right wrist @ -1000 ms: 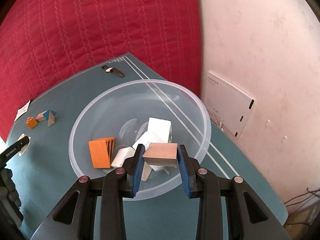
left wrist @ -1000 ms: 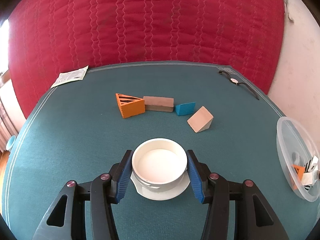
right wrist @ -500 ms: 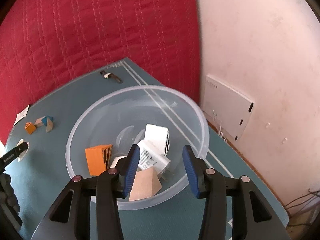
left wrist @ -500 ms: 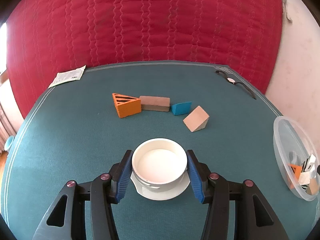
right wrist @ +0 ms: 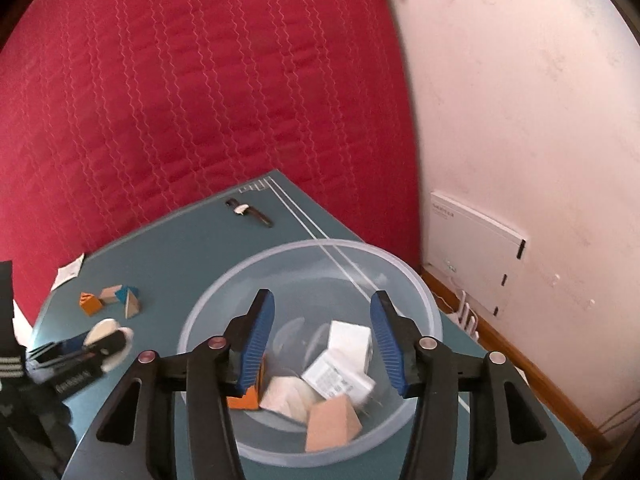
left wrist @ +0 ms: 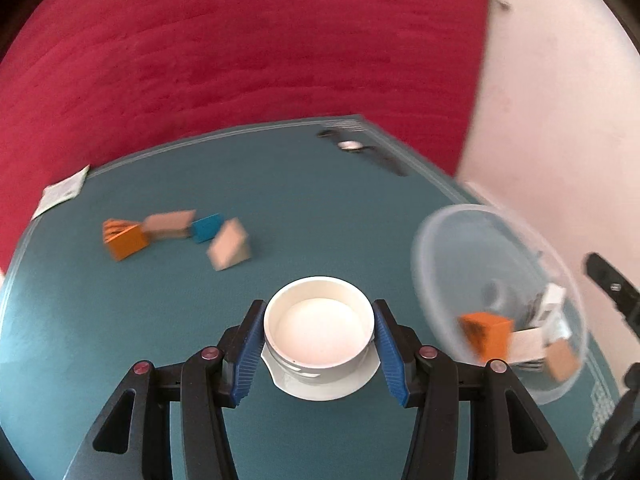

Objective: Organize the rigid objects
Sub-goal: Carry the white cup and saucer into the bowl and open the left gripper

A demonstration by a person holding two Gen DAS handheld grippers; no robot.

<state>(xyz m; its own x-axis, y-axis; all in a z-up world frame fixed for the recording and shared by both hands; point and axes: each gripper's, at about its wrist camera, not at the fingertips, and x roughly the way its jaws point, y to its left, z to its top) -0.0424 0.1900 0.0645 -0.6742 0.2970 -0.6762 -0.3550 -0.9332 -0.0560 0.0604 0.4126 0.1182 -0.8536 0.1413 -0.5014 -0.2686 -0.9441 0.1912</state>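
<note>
Dropped from the right gripper [right wrist: 322, 338], the tan wedge block [right wrist: 332, 424] lies in the clear bowl [right wrist: 400, 264], apex up, long axis unclear; jaws just opened, empty. Left gripper [left wrist: 319, 348] clamps the white cup [left wrist: 319, 330].

Right claw [right wrist: 322, 338] agape, left claw [left wrist: 319, 350] clamped.

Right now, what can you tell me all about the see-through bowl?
The clear plastic bowl is round and wide, with a thick rim, and it sits upright on the teal table near the corner by the wall. Inside lie an orange block, white boxes and a tan wedge, piled together. The right gripper hovers open above it, jaws just opened, holding nothing.
</note>
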